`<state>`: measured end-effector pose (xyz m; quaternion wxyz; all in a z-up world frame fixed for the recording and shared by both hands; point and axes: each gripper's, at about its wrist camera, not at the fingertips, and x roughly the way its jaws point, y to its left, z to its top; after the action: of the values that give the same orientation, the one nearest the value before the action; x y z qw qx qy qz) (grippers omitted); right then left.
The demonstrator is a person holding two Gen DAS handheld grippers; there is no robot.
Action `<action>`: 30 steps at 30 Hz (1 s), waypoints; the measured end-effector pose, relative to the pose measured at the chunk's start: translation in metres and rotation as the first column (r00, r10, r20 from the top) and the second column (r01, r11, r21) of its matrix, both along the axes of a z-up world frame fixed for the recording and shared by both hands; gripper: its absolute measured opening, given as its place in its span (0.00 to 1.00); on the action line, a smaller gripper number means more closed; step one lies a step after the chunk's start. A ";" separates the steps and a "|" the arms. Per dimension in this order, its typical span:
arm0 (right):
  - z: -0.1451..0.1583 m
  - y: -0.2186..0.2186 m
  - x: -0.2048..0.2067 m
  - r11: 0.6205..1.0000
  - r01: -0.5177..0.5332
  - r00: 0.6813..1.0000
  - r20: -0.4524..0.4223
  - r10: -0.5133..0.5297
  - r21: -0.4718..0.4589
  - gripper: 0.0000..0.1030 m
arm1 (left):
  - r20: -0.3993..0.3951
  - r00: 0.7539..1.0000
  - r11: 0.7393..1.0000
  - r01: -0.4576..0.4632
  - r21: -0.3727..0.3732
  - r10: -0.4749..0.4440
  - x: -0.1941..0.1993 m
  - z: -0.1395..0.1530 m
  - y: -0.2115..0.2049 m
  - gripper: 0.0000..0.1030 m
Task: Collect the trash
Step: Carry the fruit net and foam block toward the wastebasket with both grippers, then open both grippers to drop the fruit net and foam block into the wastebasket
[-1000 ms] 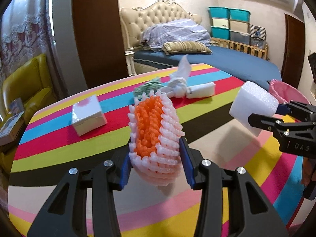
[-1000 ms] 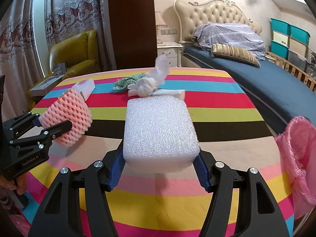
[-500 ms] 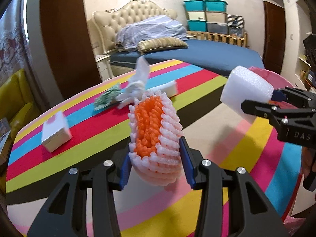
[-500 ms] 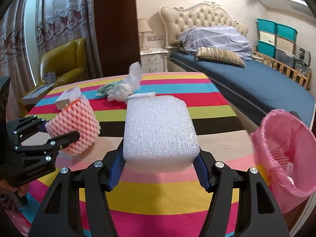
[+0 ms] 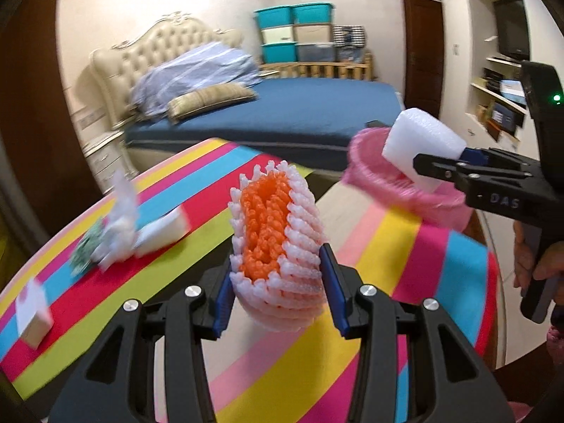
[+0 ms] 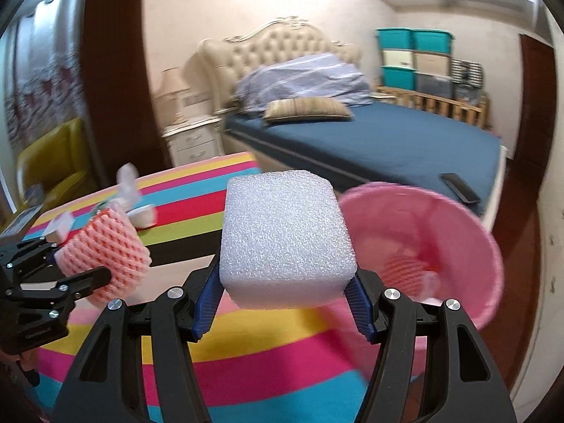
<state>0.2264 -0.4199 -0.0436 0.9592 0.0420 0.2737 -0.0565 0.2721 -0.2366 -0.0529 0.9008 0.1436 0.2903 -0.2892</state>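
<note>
My left gripper is shut on a pink-and-orange foam fruit net, held above the striped tablecloth. The right gripper is shut on a white foam block; it hangs just left of a pink-lined trash bin that holds another foam net. In the left wrist view the foam block sits in front of the bin at the table's right edge. The right wrist view shows the fruit net at the left.
Crumpled white tissue, a green scrap, a white packet and a small white box lie on the table's left side. A blue bed stands behind the table, shelves at right.
Both grippers swung to the right with their loads still held. The pink bin has come close in front of the right gripper, and the table trash slid toward the left of both views.
</note>
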 end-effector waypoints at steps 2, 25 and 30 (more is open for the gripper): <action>0.000 -0.016 0.002 0.999 0.031 1.000 0.002 -0.031 -0.012 0.58 | -0.002 1.000 1.000 0.028 -0.004 -0.028 0.002 0.001 -0.014 0.42; 0.018 -0.143 0.016 0.984 0.178 0.980 0.084 -0.178 0.009 0.78 | -0.030 0.982 0.981 0.182 -0.071 -0.184 0.057 0.001 -0.174 0.48; 0.023 -0.139 -0.017 0.970 0.244 0.966 0.091 -0.241 -0.013 0.78 | 0.038 0.985 0.982 0.172 -0.075 -0.169 0.064 -0.002 -0.199 0.83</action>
<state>0.2091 -0.5590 -0.0208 0.9568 0.0659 0.2229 -0.1748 0.3361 -0.4356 -0.0548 0.8820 0.1370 0.2514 -0.3743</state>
